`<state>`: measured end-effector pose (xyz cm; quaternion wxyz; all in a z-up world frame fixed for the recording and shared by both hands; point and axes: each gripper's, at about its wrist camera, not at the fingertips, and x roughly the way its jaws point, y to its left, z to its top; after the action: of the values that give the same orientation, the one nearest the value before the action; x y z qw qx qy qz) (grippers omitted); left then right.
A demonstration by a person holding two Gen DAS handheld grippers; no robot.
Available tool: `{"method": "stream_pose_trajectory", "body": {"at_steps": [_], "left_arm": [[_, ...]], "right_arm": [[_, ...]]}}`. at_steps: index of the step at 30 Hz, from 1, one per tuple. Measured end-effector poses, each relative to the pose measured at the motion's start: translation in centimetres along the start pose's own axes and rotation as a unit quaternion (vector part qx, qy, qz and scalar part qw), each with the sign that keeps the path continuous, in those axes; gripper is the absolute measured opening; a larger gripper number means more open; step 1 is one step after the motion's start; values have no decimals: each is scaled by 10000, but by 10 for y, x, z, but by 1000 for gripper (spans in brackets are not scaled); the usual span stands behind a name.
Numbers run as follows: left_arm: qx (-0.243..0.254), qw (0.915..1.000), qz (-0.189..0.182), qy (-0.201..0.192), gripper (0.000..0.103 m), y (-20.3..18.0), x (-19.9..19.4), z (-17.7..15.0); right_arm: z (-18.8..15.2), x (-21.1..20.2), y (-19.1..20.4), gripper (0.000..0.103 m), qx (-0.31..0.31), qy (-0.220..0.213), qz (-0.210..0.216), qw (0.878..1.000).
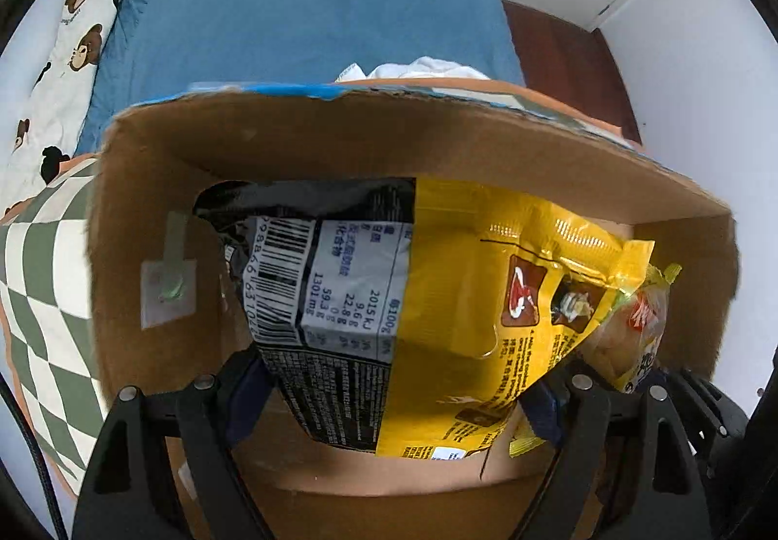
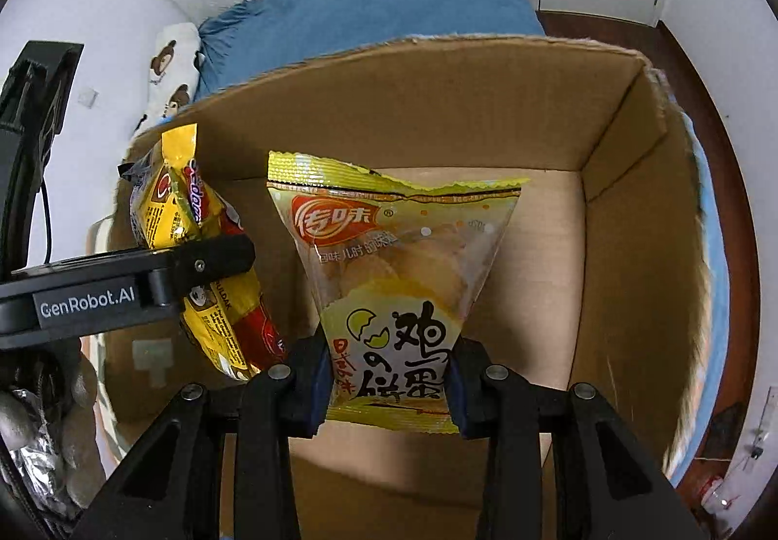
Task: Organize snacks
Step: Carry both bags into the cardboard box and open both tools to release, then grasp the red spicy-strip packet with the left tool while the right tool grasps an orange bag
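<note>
A brown cardboard box (image 1: pixel 340 141) stands open; both grippers reach into it. My left gripper (image 1: pixel 394 389) is shut on a yellow and black noodle packet (image 1: pixel 418 297), held upright inside the box. The same packet (image 2: pixel 194 248) and the left gripper (image 2: pixel 204 267) show in the right wrist view at the box's left side. My right gripper (image 2: pixel 389 379) is shut on a yellow egg-biscuit bag (image 2: pixel 394 267), upright in the middle of the box (image 2: pixel 632 248). That bag's edge shows in the left wrist view (image 1: pixel 632 335).
The box sits on a bed with a blue sheet (image 1: pixel 301 9). A bear-print pillow (image 1: pixel 73 34) and a green checked cloth (image 1: pixel 44 297) lie to the left. Dark wooden floor (image 2: pixel 729 151) and white walls are on the right.
</note>
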<state>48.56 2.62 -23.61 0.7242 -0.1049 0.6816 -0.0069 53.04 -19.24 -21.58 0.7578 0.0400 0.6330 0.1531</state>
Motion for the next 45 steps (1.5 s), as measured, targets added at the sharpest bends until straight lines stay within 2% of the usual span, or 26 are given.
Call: {"method": "stream_pose_trajectory", "body": {"at_steps": [3,4,5,7,14,19,28,32,40,45], "left_arm": [[88,9999,-7,115,86,-2,12,5],[112,9999,5,95,87,-2,14,6],[117,9999,31,89,88,-3,14,5],[126,9999,45,100,92,-2,16,2],[19,9996,25,-287,94,6,-2,-8],[103,9970,221,-741,94,9,-33,-30],[320,9843,470,-1669,94,10,-87,-89],[331,9793,528,-1924,94,9,-100,-108],[320,9683,551,-2416,94,3,-138,-153],[324,9625,497,-2646,94,1,-161,-181]], "right_arm": [[7,15,-2,42,-69,131,51,9999],[11,18,2,48,-68,179,41,9998],[15,23,1,66,-116,245,-36,9996],[21,37,-5,95,-188,376,-295,9987],[22,38,-14,95,-227,335,-472,9981],[3,15,-6,95,-191,131,-492,9985],[-51,-52,2,95,-14,-656,-712,9953],[-68,-80,1,95,-39,-995,-790,9919],[-114,-134,25,95,-306,-1581,-1063,9812],[-147,-169,30,95,-343,-1880,-1025,9762]]}}
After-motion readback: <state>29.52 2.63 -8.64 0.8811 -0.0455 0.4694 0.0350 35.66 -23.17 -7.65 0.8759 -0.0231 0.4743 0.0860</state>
